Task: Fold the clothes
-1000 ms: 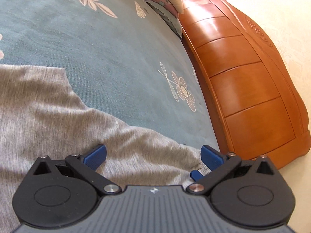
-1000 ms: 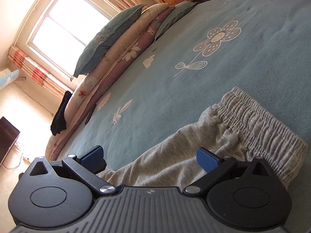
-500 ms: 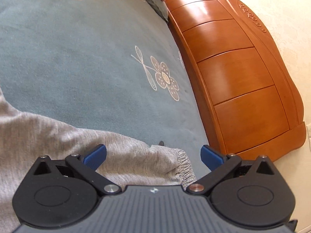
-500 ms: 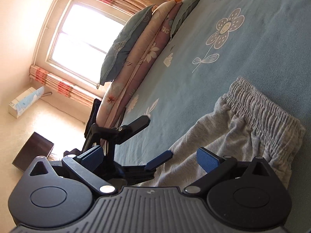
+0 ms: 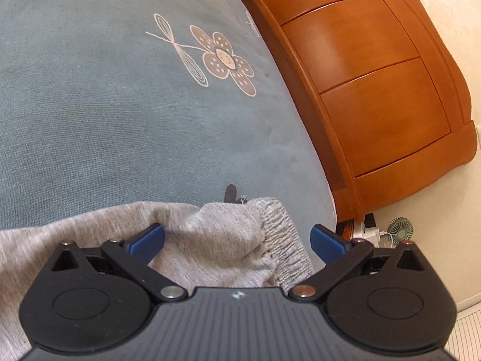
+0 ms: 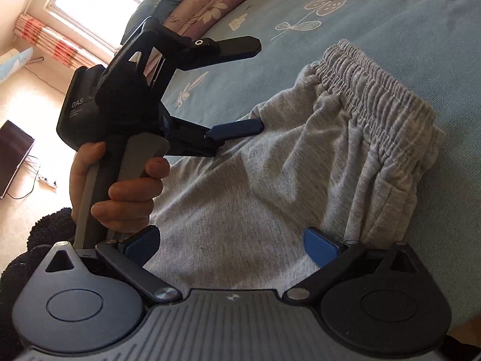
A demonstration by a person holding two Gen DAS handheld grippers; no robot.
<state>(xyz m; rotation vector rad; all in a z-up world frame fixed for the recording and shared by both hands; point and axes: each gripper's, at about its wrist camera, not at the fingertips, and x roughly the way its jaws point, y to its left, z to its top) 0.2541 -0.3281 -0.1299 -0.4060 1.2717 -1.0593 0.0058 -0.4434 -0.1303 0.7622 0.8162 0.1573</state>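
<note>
Since a second ago my left tool (image 5: 237, 239) has slid along the grey sweatpants (image 6: 300, 162) toward the elastic cuff (image 5: 282, 240), which now bunches between its spread blue pads (image 5: 148, 237), and it has swung into my right camera's view. Both tools are released: the left one's jaws gape wide with nothing gripped, its lower pad just touching the fabric near the waistband (image 6: 375, 90), and my right tool (image 6: 231, 245) hovers low over the middle of the garment, jaws apart, holding nothing. The sweatpants lie on the blue flowered bed cover (image 5: 120, 105), gathered at the near side, with the wooden headboard (image 5: 375, 75) to the right in the left view and stacked pillows (image 6: 204, 3) far off by the window. My hand (image 6: 120, 186) squeezes nothing on the left handle. I judge I keep both tools open and close to the cloth so I can pinch matching edges, cuff end and waist end, before lifting one over the other; the fold itself is not yet started. Loose knit like this will sag and slip unless I bite a good thickness.
</note>
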